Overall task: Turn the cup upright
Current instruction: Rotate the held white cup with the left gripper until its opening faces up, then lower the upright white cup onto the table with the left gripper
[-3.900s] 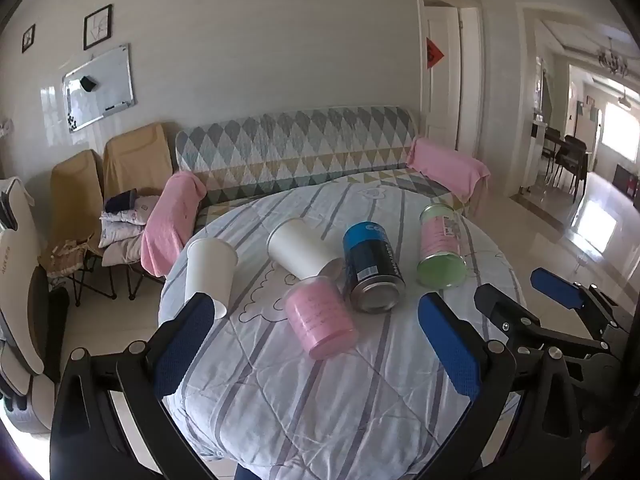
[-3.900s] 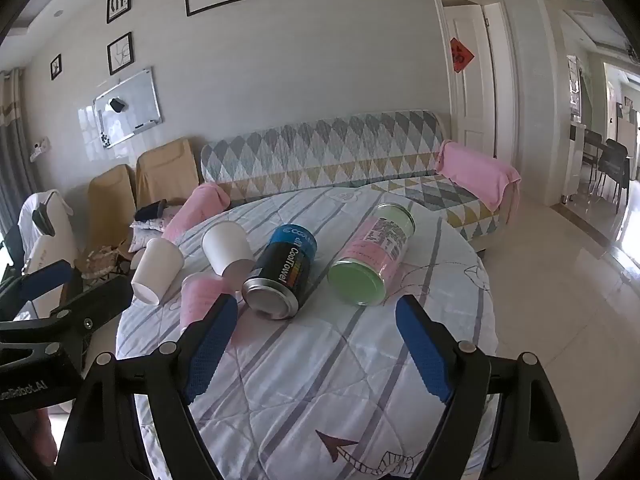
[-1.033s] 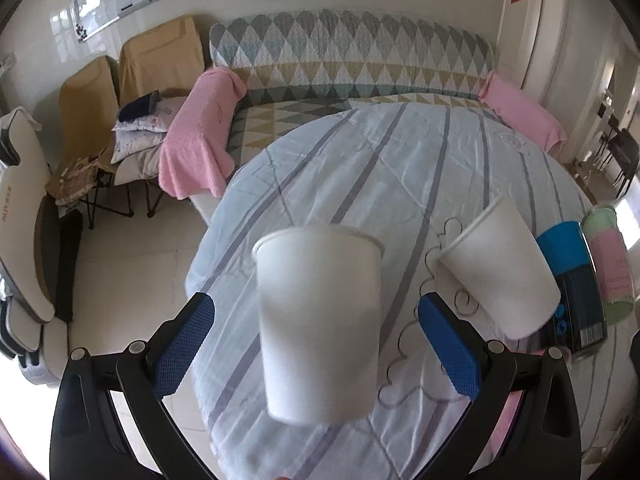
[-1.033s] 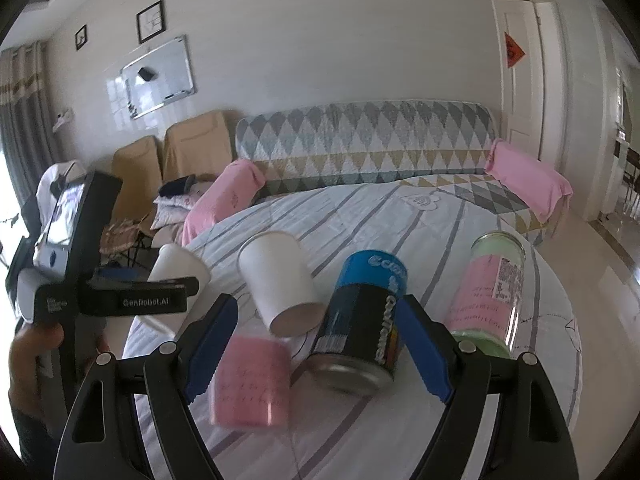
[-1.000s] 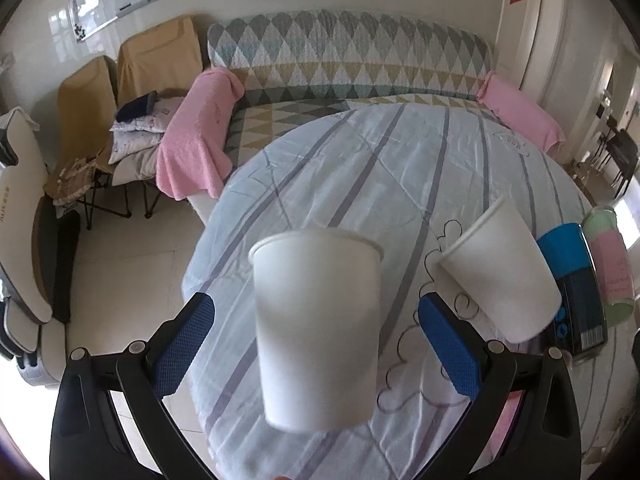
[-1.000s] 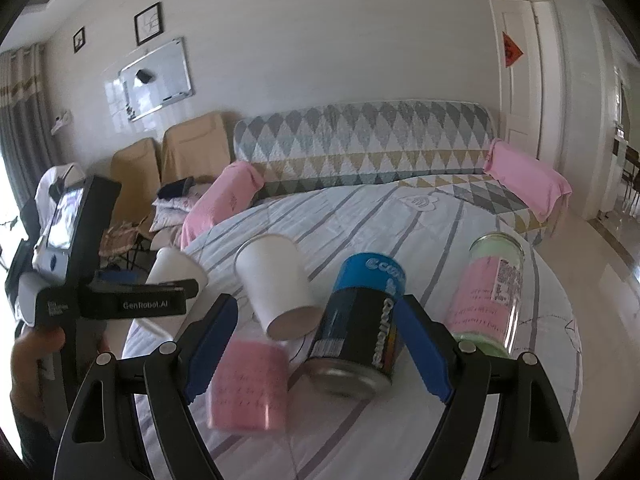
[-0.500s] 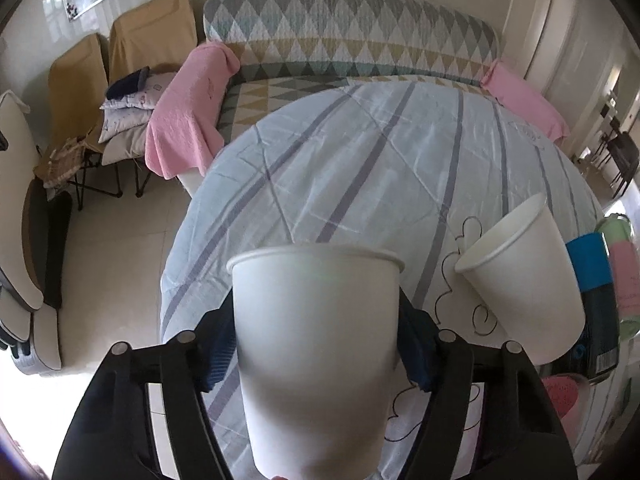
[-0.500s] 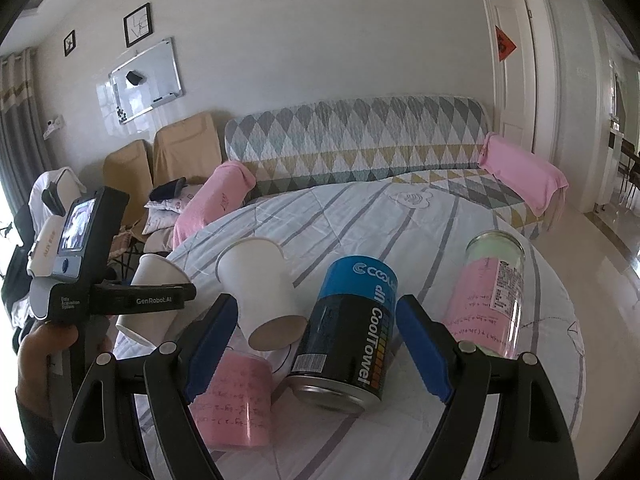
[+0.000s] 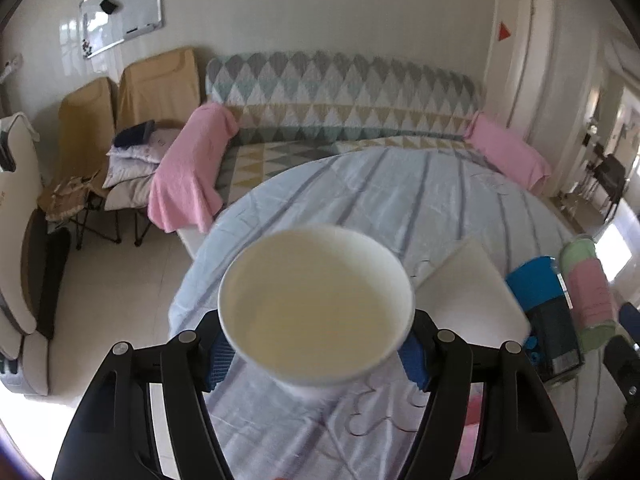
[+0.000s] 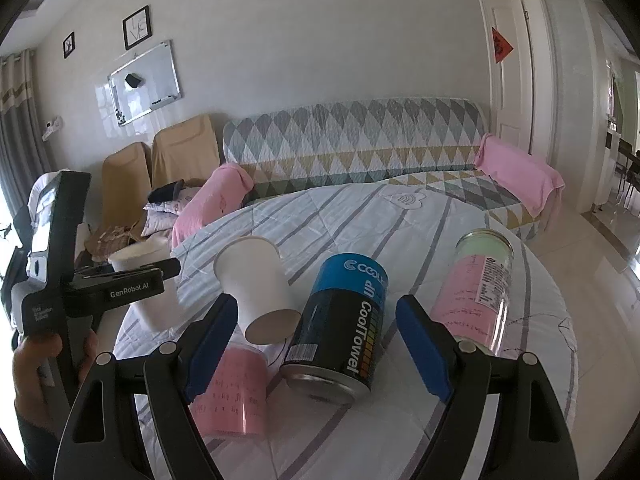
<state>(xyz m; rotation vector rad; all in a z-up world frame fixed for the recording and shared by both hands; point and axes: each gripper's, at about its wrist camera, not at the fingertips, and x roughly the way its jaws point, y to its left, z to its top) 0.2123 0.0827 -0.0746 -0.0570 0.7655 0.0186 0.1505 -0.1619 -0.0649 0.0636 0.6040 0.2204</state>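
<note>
Over the left edge of the round table: left gripper (image 9: 316, 354) pinches the white paper cup (image 9: 316, 310), blue pads (image 9: 220, 356) tight on both sides.
Held cup: mouth tipped toward the left wrist camera, inside pale and bare; in the right view (image 10: 146, 286) it reads rim-up, slightly tilted, base just above the cloth.
Second white paper cup (image 10: 258, 286): on its side, rim away from the right camera, closed base toward it, leaning on the pink tumbler (image 10: 230, 392).
Pink tumbler: lying down, contents not visible.
Blue-and-black can (image 10: 340, 322): on its side, just right of the second cup, metal end toward the camera.
Clear jar with pink and green fill (image 10: 478, 290): lying down, near the right table edge.
Right gripper (image 10: 316, 346): fingers spread wide, nothing between them, hovering near the can.
Table: striped pale-blue quilted cloth (image 10: 376, 224); far half bare.
Edges: held cup sits close to the left rim; floor beyond.
</note>
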